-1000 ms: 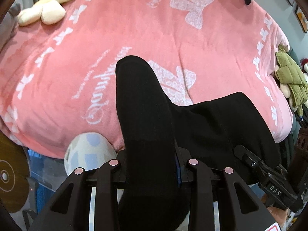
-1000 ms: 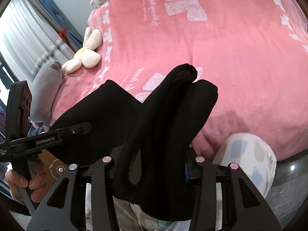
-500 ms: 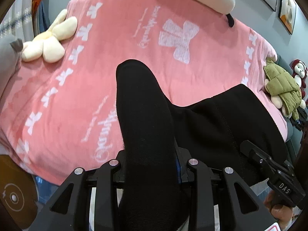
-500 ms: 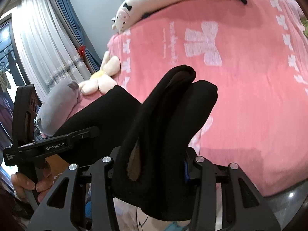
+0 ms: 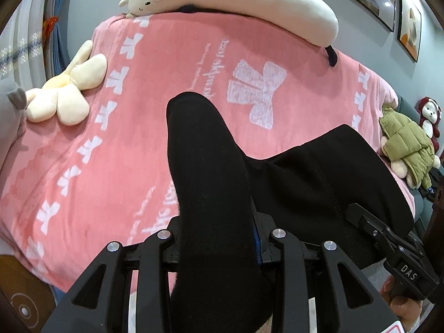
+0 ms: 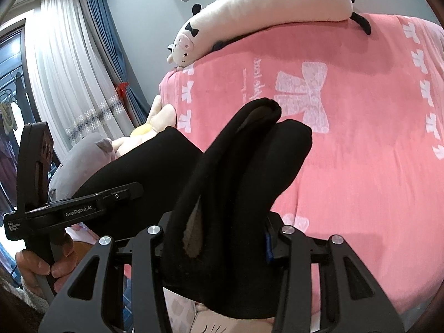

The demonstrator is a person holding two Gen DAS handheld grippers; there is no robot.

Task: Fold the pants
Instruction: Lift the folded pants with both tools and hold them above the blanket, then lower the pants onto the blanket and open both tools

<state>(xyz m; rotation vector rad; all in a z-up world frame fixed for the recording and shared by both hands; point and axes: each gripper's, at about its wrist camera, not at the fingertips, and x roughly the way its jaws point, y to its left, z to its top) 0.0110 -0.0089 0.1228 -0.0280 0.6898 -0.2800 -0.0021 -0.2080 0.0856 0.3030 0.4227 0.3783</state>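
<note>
The black pants (image 5: 211,172) hang bunched between both grippers, held in the air in front of the pink bed. My left gripper (image 5: 219,238) is shut on one thick fold of them; the fabric hides its fingertips. The cloth stretches right toward the other gripper's body (image 5: 388,244). In the right wrist view my right gripper (image 6: 222,233) is shut on another doubled fold of the pants (image 6: 244,166), with the left gripper's handle (image 6: 75,211) at the left.
A pink blanket with white bows (image 5: 155,88) covers the bed. A long white cow plush (image 5: 236,2) lies at its far end, a cream flower plush (image 5: 66,94) at left, a plush in a green jacket (image 5: 408,141) at right. Curtains (image 6: 69,69) hang at left.
Both grippers have risen and tilted up with the pants; the view now reaches the bed's far end and the wall. Both grips are unchanged.
</note>
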